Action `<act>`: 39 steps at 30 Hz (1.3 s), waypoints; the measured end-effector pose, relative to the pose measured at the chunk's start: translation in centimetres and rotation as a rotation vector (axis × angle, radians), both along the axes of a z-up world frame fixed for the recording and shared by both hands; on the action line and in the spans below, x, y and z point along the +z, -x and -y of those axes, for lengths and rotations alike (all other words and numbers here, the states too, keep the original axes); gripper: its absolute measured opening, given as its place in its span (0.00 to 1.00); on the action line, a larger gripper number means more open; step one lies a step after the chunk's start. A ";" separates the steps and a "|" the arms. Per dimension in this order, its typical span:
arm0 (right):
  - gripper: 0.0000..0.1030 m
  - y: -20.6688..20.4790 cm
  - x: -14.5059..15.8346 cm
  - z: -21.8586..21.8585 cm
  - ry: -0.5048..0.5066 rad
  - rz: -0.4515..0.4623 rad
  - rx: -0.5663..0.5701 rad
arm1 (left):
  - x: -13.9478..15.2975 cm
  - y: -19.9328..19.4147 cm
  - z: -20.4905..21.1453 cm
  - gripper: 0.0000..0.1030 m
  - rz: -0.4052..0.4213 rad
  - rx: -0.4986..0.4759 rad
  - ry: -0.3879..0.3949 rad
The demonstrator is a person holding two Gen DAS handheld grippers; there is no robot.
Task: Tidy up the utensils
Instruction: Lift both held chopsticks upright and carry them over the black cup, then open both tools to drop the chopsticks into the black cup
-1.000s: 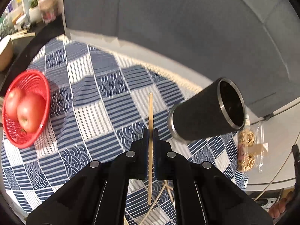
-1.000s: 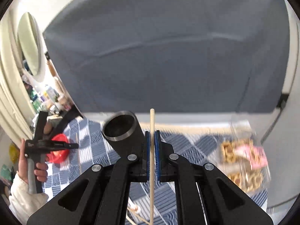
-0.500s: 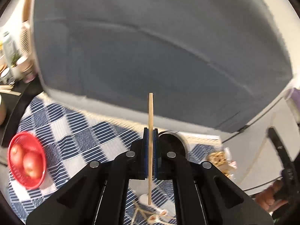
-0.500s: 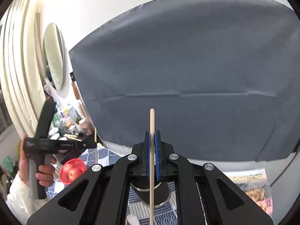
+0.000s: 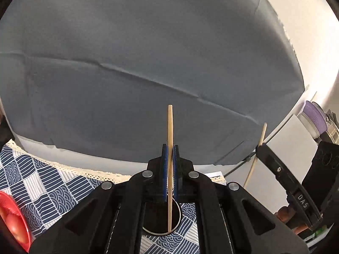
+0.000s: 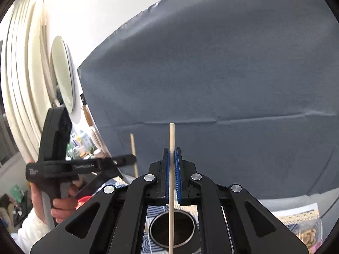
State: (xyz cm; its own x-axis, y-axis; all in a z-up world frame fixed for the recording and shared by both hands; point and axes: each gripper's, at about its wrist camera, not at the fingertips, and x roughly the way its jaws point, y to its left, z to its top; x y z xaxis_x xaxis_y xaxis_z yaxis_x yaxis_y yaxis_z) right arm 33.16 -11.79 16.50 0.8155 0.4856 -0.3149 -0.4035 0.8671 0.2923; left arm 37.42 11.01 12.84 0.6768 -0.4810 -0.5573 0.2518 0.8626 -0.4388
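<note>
While I watch, the big grey cloth backdrop (image 5: 148, 53) fills 12 o'clock. My left gripper (image 5: 170, 154) pinches a thin wooden chopstick (image 5: 170, 127) above the round dark metal cup (image 5: 161, 218) at 6 o'clock. My right gripper (image 6: 172, 158) pinches another pale wooden chopstick (image 6: 171, 139) over it.

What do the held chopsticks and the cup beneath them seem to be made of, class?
Chopsticks: probably bamboo or wood, pale tan and matte. Cup: likely metal, with a bright silvery rim around a dark interior; its outer finish is hidden here.
</note>
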 end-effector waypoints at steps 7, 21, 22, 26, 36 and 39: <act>0.05 -3.3 -2.0 -1.7 -0.006 -0.018 0.007 | -3.2 -3.1 1.2 0.04 -0.037 -0.049 -0.012; 0.05 -6.1 -6.4 -3.1 0.013 -0.102 0.039 | -6.8 -4.3 1.2 0.04 -0.075 -0.092 -0.022; 0.05 -6.0 -6.8 -3.2 0.019 -0.114 0.049 | -7.0 -4.2 1.2 0.04 -0.078 -0.096 -0.025; 0.28 -5.5 -7.3 -3.0 0.049 -0.141 0.005 | -7.0 -3.3 0.0 0.06 -0.072 -0.075 -0.016; 0.85 -1.2 -7.1 -1.2 0.195 -0.150 -0.055 | -6.1 -0.1 -2.9 0.70 -0.088 0.061 -0.118; 0.86 -0.1 -7.5 -0.9 0.218 -0.172 -0.062 | -6.1 1.4 -3.9 0.81 -0.098 0.095 -0.109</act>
State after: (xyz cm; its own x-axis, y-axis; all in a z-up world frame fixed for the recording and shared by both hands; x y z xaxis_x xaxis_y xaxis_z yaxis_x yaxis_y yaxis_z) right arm 33.25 -10.85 9.03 0.7670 0.3421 -0.5429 -0.3087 0.9384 0.1553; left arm 36.03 14.90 6.78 0.6559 -0.3506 -0.6685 0.1278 0.9244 -0.3595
